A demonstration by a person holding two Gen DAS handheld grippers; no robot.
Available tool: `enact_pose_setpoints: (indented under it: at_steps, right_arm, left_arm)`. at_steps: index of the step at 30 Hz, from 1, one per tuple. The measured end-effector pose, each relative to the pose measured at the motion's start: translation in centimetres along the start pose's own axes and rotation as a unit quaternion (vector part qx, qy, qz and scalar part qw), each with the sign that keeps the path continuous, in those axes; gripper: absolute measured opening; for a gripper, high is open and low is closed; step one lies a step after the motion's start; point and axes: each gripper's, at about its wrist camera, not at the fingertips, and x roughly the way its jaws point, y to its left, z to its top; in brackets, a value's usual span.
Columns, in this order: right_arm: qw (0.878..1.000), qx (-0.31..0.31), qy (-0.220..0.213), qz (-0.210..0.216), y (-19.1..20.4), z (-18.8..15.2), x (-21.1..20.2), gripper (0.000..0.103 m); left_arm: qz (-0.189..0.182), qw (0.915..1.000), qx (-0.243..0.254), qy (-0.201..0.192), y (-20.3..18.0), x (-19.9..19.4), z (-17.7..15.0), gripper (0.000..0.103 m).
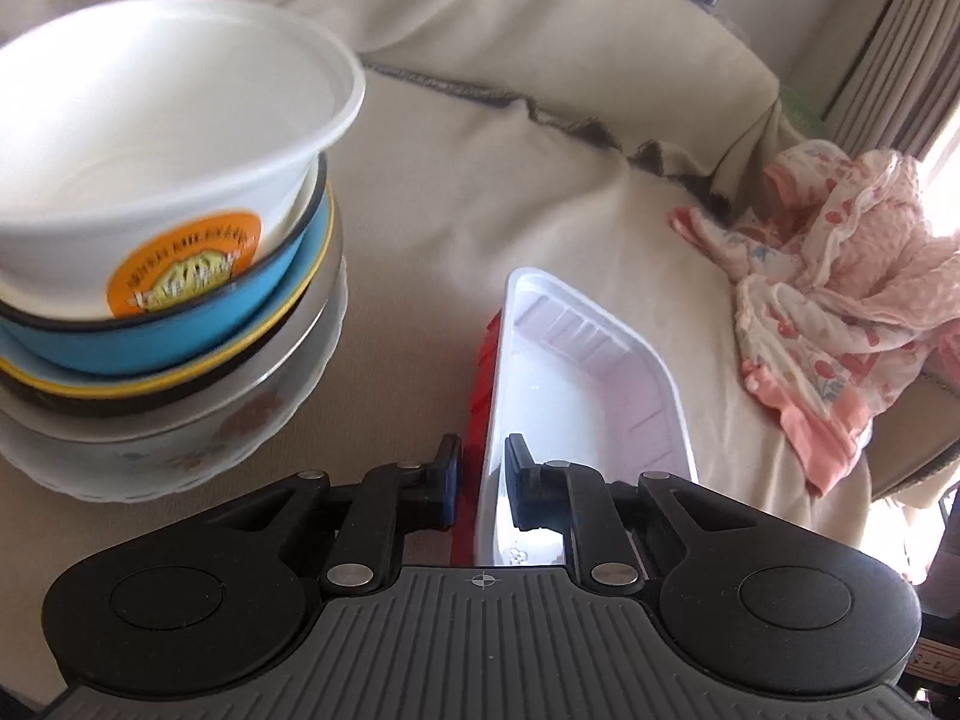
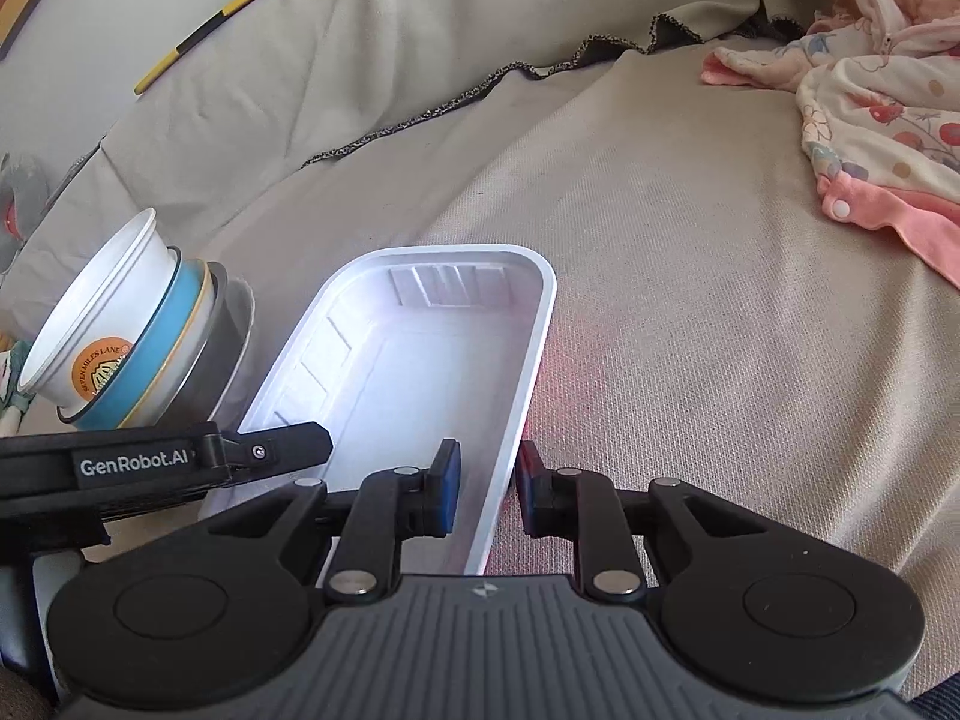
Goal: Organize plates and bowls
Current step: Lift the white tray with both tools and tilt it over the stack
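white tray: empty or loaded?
Empty. The white tray shows only its bare ribbed floor in both wrist views; nothing lies inside.

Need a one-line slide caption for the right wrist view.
Right gripper pinches the white tray's right wall while the left gripper grips its opposite side.

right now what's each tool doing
left tool: shut on the white tray's left rim
right tool: shut on the tray's right rim

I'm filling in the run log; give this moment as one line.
left gripper: shut on white tray left rim | right gripper: shut on right rim | bowl stack: left of tray
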Motion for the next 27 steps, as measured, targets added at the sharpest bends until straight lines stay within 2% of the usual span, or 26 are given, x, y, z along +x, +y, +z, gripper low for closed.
enact_pose_setpoints:
  at_steps: [6, 9, 12, 15, 18, 22, 27]
  right_arm:
    - [0.995, -0.028, -0.093, 0.031, 3.7, 3.5, -6.9, 0.02]
    - [0.99, -0.051, -0.113, 0.071, 6.7, 6.7, -9.6, 0.02]
    - [0.984, -0.074, -0.119, 0.114, 10.4, 9.4, -10.9, 0.02]
    - [0.976, -0.11, -0.128, 0.136, 14.6, 10.6, -10.9, 0.02]
    - [0.972, -0.139, -0.127, 0.143, 18.1, 10.1, -9.7, 0.02]
    - [0.969, -0.18, -0.105, 0.134, 21.3, 8.8, -6.5, 0.02]
    - [0.975, -0.191, -0.061, 0.1, 22.0, 8.0, -2.6, 0.02]
  left_arm:
    - [-0.047, 0.9948, 0.026, -0.086, -1.7, -8.7, 3.8, 0.019]
    - [-0.056, 0.9916, 0.025, -0.114, -1.0, -13.3, 6.8, 0.02]
    - [-0.038, 0.9896, 0.023, -0.137, 0.5, -17.5, 9.5, 0.019]
    - [-0.019, 0.9875, 0.006, -0.156, 2.8, -20.0, 10.5, 0.019]
    - [0.0, 0.9869, -0.026, -0.159, 5.8, -20.7, 10.4, 0.019]
    - [0.005, 0.9895, -0.067, -0.128, 9.8, -18.4, 10.1, 0.023]
    - [-0.005, 0.9914, -0.091, -0.093, 12.5, -15.5, 9.9, 0.022]
